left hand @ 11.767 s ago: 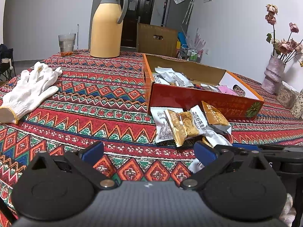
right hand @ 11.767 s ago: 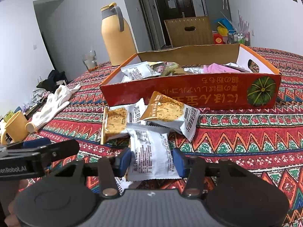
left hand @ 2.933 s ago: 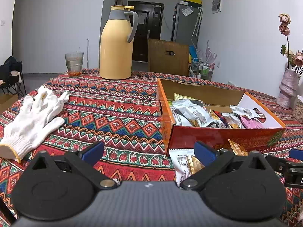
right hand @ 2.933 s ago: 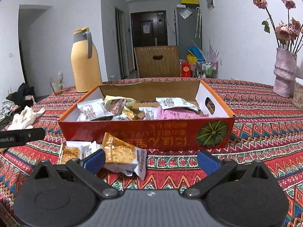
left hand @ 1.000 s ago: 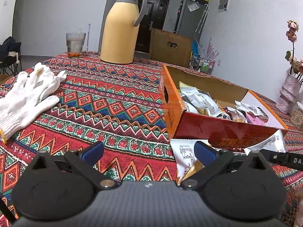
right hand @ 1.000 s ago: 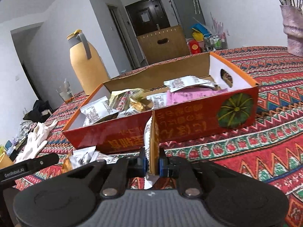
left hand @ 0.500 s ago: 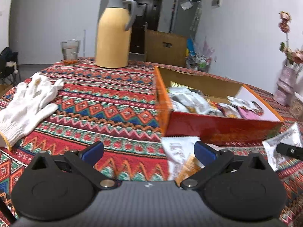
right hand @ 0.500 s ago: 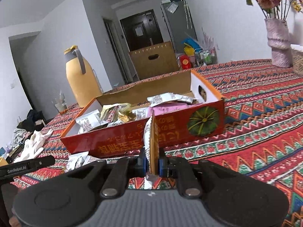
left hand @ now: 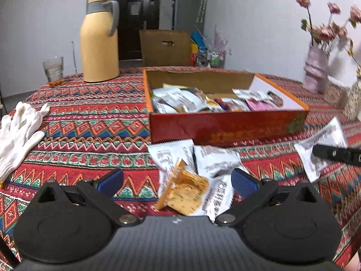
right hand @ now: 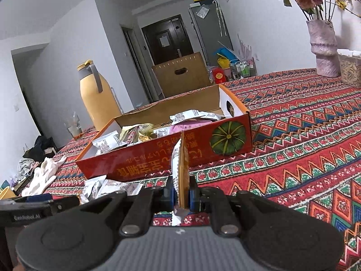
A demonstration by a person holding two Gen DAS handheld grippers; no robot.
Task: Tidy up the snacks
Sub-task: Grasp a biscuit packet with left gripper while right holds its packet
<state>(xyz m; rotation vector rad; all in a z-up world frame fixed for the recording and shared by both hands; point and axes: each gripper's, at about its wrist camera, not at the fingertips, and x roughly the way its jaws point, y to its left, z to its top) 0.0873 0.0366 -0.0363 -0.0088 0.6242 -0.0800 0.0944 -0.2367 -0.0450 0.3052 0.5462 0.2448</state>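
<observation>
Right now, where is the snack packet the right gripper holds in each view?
Left wrist: the packet is at the right edge, in front of the red box's right corner, with the right gripper's black finger across it.
Right wrist: the packet stands edge-on at centre, pinched in the right gripper.
Shared landmark: the yellow thermos.

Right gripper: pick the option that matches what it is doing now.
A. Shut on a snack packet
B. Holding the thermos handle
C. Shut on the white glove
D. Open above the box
A: the right gripper is clamped on an upright snack packet held edge-on in front of the red box.
</observation>
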